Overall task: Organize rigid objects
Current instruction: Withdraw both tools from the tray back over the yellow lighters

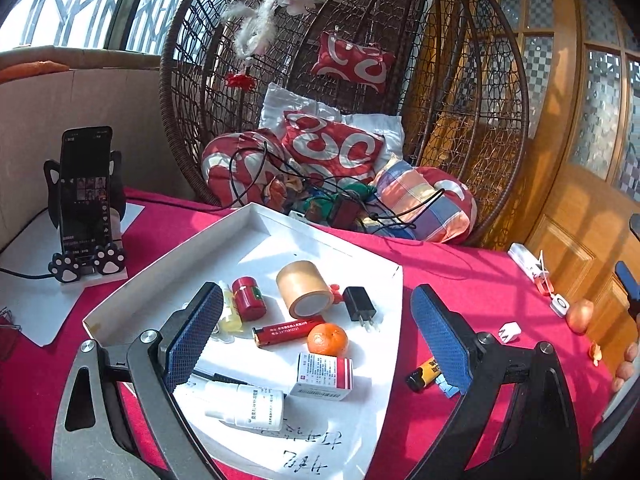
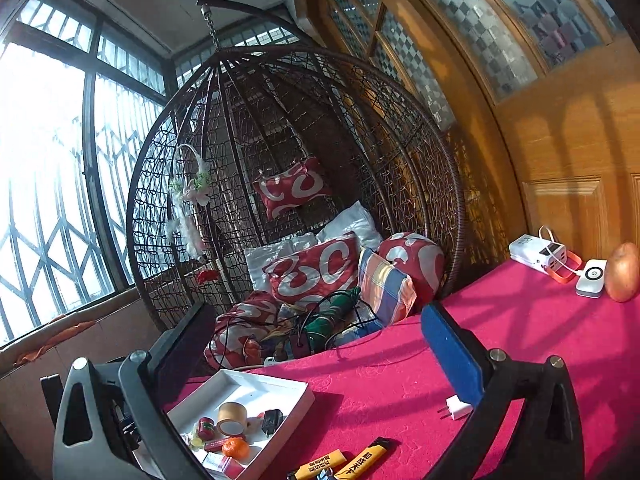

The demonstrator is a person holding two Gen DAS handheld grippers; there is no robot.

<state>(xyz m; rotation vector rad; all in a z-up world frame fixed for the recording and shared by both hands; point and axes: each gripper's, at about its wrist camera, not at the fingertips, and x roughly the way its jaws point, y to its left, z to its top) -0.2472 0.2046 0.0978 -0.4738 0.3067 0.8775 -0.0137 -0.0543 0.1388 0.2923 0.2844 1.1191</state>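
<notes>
A white tray (image 1: 120, 304) at centre frame already holds a tape roll (image 1: 306, 289), tangerine (image 1: 327, 339), black charger (image 1: 359, 303) and medicine box (image 1: 326, 376), suggesting sorting is well underway; the left claw (image 1: 316, 334) hangs spread and empty above it. Right of the tray on the red tabletop (image 2: 520, 340), yellow lighters (image 2: 362, 458), a white plug (image 2: 458, 407) and an onion (image 2: 622, 272) wait. Only the right view shows two lighters; the right claw (image 2: 320, 356) is spread, empty
</notes>
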